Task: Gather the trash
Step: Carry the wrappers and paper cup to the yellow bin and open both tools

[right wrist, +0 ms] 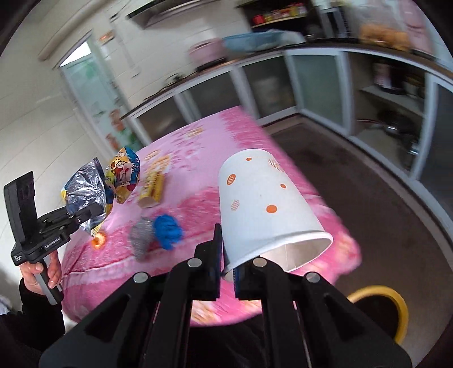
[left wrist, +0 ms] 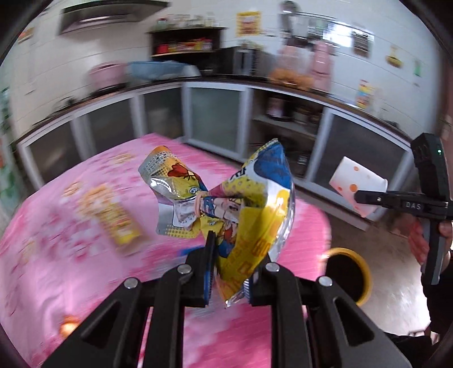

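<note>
Above the pink table, left gripper is clamped on a snack bag; right gripper is clamped on a paper cup rim.

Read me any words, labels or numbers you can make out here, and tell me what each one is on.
"DAS": on the right gripper, white letters along its black body.
Snack bag: large orange characters, too creased to read.
Yellow box on the pink tablecloth: print blurred.
Wall posters: blurred, unreadable.
</note>
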Tool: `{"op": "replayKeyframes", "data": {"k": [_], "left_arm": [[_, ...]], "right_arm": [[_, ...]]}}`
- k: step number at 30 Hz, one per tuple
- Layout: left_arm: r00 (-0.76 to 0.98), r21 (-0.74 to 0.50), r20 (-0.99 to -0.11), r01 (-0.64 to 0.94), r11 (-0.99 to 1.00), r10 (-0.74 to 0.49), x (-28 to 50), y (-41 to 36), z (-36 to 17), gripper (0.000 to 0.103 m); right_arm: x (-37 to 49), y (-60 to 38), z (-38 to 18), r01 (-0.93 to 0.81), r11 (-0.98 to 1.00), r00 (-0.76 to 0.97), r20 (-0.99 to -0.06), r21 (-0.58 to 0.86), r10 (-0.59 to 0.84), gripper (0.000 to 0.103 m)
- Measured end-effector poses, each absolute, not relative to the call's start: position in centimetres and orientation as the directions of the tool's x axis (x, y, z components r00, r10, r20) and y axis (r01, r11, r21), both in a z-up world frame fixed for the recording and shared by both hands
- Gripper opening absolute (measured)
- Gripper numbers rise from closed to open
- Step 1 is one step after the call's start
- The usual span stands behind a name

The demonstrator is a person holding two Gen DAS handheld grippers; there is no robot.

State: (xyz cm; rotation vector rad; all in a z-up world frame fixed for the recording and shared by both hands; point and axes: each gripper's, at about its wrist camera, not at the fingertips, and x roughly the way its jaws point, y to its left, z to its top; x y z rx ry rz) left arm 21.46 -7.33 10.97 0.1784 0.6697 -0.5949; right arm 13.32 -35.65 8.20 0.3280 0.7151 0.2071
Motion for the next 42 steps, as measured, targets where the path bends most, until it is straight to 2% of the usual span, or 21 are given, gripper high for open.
{"op": "replayKeyframes", "data": {"k": [9,15,27,42], "left_arm": [[0.397,-0.067,-0.655,0.817,0.572,-0.643,17.8,-22.0,8.2,0.016],[0.245,-0.109,-0.691,0.895,0.433,-0.681,15.7,-29.6,5.3,0.016],[0.095,-0.135,-0.806,0.932,0.338,-0.585,15.1,-39.2,-2.9,0.016],[0.027,-0.136,-0.871,0.946,0.294,-0.491,15.3,-46.3,-9.9,0.016]], "right_arm": [[4.3,-46.5,5.1,0.235,0.918,0.743,-0.668,0.318,0.041,0.006],[1.1,-51.1,0.3,0.366,0.865,0.692,-0.722,0.343,-0.007,0.006],[-0.7,-54.4,-9.6,0.494,0.781,0.56,-0.827,0.383,0.052,0.006],[0.1,-56.7,-15.4,0.586,0.733,0.47,-0.882,0.345,0.04,0.007]]}}
